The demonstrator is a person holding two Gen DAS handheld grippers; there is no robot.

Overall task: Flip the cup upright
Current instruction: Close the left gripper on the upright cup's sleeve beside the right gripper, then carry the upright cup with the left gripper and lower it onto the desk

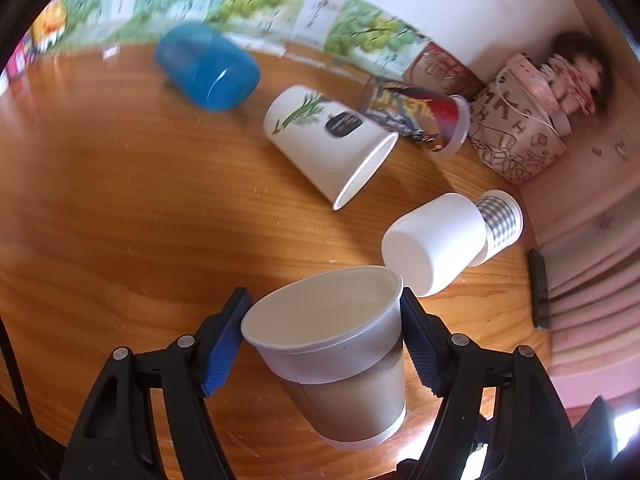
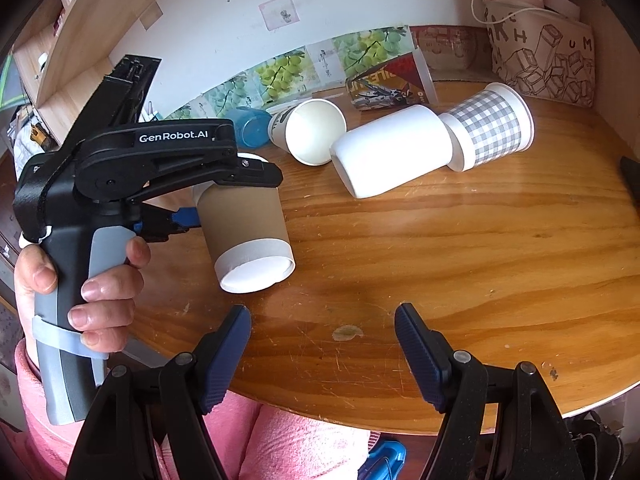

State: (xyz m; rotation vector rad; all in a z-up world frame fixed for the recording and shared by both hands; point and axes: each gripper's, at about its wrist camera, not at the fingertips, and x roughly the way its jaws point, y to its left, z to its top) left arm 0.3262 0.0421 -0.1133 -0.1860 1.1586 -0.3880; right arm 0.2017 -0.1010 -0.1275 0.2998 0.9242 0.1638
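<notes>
Left wrist: left tongs (image 1: pixel 322 344) clamp brown paper cup (image 1: pixel 340 364) near its rim, mouth tilted up, above bench (image 1: pixel 120 200). Likely light, thin-walled, crushable; squeeze gently.
Right wrist: right tongs (image 2: pixel 322 356) gape empty; cup (image 2: pixel 248 236) ahead-left, off bench (image 2: pixel 440 260).

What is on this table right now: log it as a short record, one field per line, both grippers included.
held cup: brown cup, off the table, tilted, mouth up
left gripper: shut on the brown cup near its rim
right gripper: open, nothing between its fingers, over the table's near edge
cups lying down: blue cup, leaf cup, white cup, plaid cup, printed cup
nesting: plaid cup's base sits inside the white cup
surface: wooden table
</notes>
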